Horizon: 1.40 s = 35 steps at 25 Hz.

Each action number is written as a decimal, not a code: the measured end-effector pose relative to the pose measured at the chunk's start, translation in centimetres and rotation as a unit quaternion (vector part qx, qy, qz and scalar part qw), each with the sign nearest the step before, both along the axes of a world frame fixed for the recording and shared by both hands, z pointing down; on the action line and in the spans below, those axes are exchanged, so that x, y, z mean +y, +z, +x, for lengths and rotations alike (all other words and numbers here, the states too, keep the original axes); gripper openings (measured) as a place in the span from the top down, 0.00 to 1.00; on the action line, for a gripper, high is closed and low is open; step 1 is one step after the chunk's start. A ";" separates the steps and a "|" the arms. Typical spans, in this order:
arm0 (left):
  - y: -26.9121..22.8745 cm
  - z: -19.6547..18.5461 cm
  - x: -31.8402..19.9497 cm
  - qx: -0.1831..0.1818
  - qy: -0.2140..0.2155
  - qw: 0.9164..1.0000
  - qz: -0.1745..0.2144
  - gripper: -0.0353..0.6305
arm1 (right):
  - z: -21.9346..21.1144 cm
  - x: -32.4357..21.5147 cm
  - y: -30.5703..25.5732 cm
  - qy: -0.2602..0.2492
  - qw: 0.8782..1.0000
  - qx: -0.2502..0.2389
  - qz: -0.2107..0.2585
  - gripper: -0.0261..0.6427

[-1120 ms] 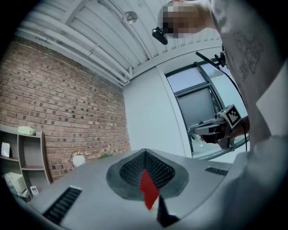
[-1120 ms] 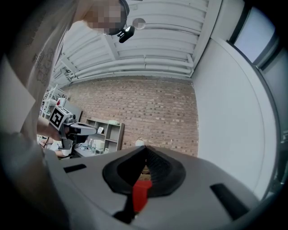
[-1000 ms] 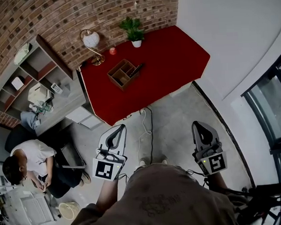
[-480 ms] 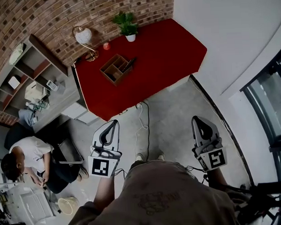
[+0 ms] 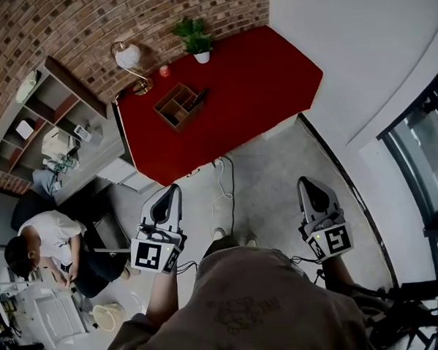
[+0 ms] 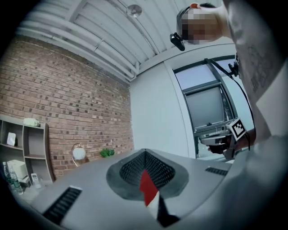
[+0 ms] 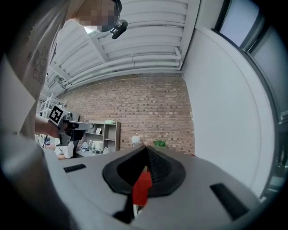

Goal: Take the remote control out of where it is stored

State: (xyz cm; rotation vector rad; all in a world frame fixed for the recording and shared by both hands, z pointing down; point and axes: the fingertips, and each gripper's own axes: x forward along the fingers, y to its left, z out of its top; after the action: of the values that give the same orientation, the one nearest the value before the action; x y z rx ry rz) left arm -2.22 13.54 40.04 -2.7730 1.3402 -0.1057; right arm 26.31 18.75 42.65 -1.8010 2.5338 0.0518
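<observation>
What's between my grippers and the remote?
Nothing visible. Only floor with a white cable separates the left gripper and right gripper from the table, where the remote lies in a wooden box.

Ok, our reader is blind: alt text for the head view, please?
A person holds the left tongs and right tongs, both shut and empty, above a grey floor, short of a red table bearing a wooden organiser, lamp and plant.

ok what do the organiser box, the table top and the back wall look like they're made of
Box: likely wood, by its brown matte walls and dividers.
Table top: plain matte red, probably a cloth or paint; too far to tell.
Wall: bare brick, reddish blocks with pale mortar lines.
</observation>
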 end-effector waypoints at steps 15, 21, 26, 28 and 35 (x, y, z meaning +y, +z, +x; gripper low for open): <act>-0.4 2.3 -2.4 0.009 0.016 0.999 0.034 0.95 | 0.4 -1.9 0.8 -0.011 1.000 -0.006 0.002 0.94; 0.6 1.3 -4.8 -0.001 0.004 1.000 0.015 0.95 | -0.3 -4.2 0.5 -0.011 1.000 0.005 -0.001 0.94; 0.5 0.5 -7.2 0.005 0.003 1.000 0.018 0.95 | -1.2 -6.6 0.4 -0.015 1.000 0.013 -0.004 0.94; 0.4 0.1 -8.2 0.010 0.005 1.000 0.020 0.95 | -1.6 -7.7 0.3 -0.014 1.000 0.015 -0.002 0.94; -0.1 -1.9 -13.1 0.017 0.009 0.999 0.037 0.95 | -3.9 -12.4 0.2 -0.013 1.000 0.023 -0.001 0.94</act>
State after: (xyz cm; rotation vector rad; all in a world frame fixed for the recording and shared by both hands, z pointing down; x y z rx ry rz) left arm -4.11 0.44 39.98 -2.7369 1.3001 -0.0090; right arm 22.40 6.36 42.88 -1.7877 2.5882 0.0918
